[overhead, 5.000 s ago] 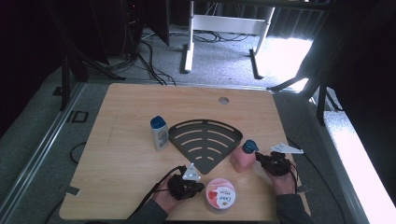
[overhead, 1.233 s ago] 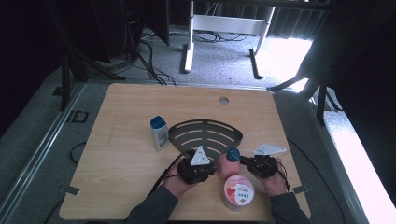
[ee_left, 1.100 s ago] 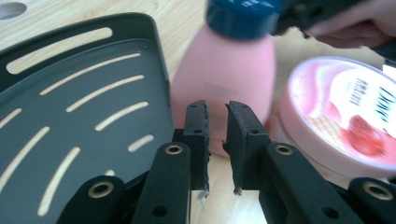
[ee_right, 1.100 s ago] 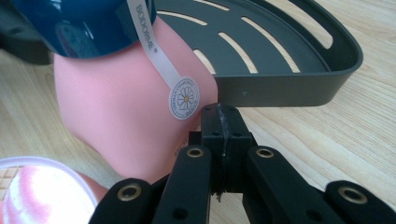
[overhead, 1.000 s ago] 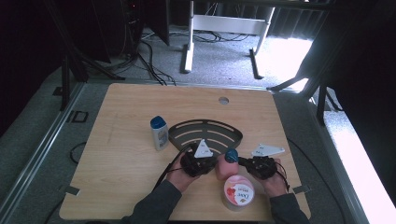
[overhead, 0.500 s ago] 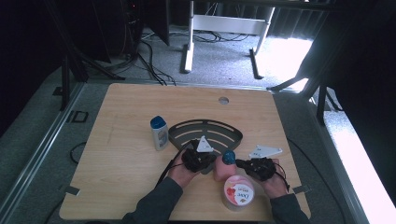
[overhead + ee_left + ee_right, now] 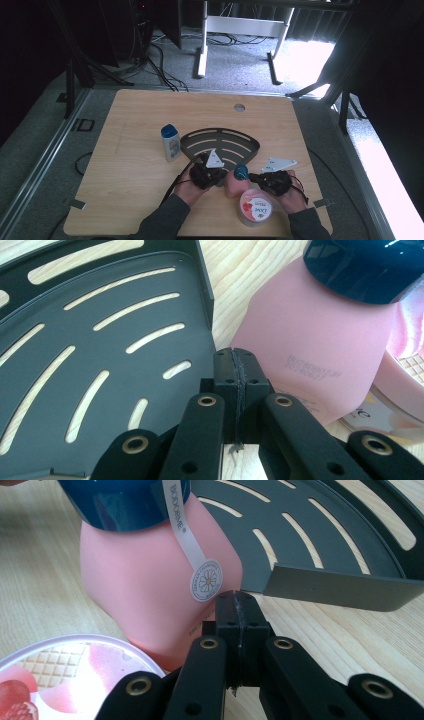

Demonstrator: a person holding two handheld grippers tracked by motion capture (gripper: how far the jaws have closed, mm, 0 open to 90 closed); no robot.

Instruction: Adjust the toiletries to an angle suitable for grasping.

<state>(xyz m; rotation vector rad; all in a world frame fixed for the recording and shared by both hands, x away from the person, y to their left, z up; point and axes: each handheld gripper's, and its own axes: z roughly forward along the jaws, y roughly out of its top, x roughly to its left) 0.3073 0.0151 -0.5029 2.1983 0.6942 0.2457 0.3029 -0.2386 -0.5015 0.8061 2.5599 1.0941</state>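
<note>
Item one: pink bottle (image 7: 236, 184) with dark blue cap, upright on the bench (image 7: 130, 125), just off the near corner of the black slotted rack (image 7: 220, 145), my landmark. I log my left hand-held gripper (image 7: 218, 178) clenched empty, jaws pressed together beside the bottle at the rack's near edge. My right hand-held gripper (image 7: 252, 177) likewise clenched on nothing, tips at the bottle's other side. Round pink-lidded tub (image 7: 255, 207): nearer me than the rack, touching the bottle. Small blue-capped bottle (image 7: 170, 141): just left of the rack.
</note>
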